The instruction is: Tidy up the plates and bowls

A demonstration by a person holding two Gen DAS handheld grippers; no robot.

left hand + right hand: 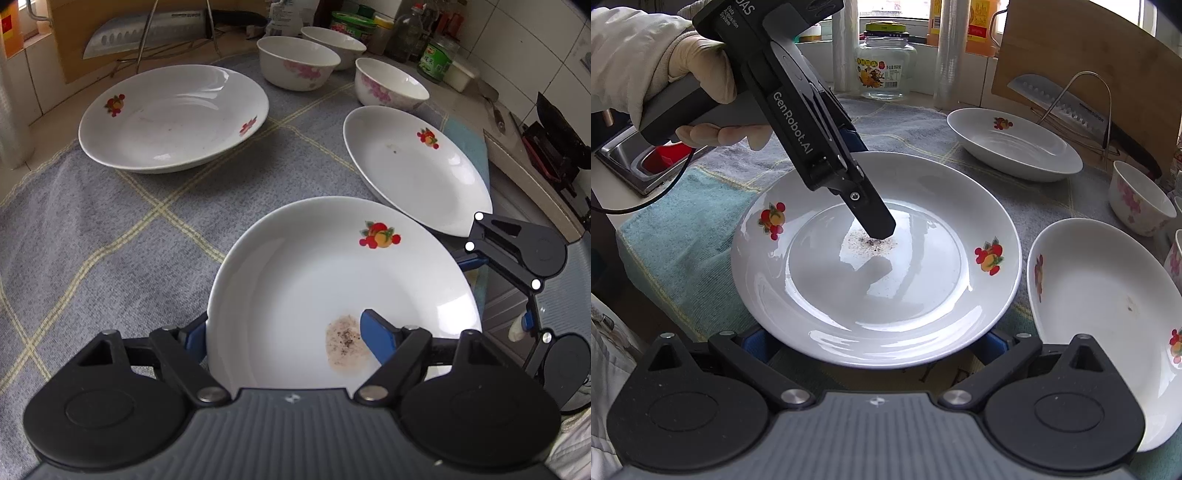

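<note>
Cloth: a grey cloth (pixel 110 229) with pale yellow check lines covers the table.
Towel: a light teal towel (pixel 676 236) lies at the cloth's edge.
Knife: a wide cleaver (pixel 147 35) rests in a wire rack (pixel 1089 99).
Board: a wooden cutting board (pixel 1082 48) stands behind the rack.
Jar: a clear glass jar (pixel 884 70) stands near the window.
Bottles: a green-labelled jar (pixel 437 59) and several bottles stand near the tiled wall.

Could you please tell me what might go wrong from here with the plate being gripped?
The left tool pinches the glossy plate by one rim only, so it may tilt or slip when lifted. One finger sits by the food stain and could smear it. The neighbouring plate lies close and might get knocked.
</note>
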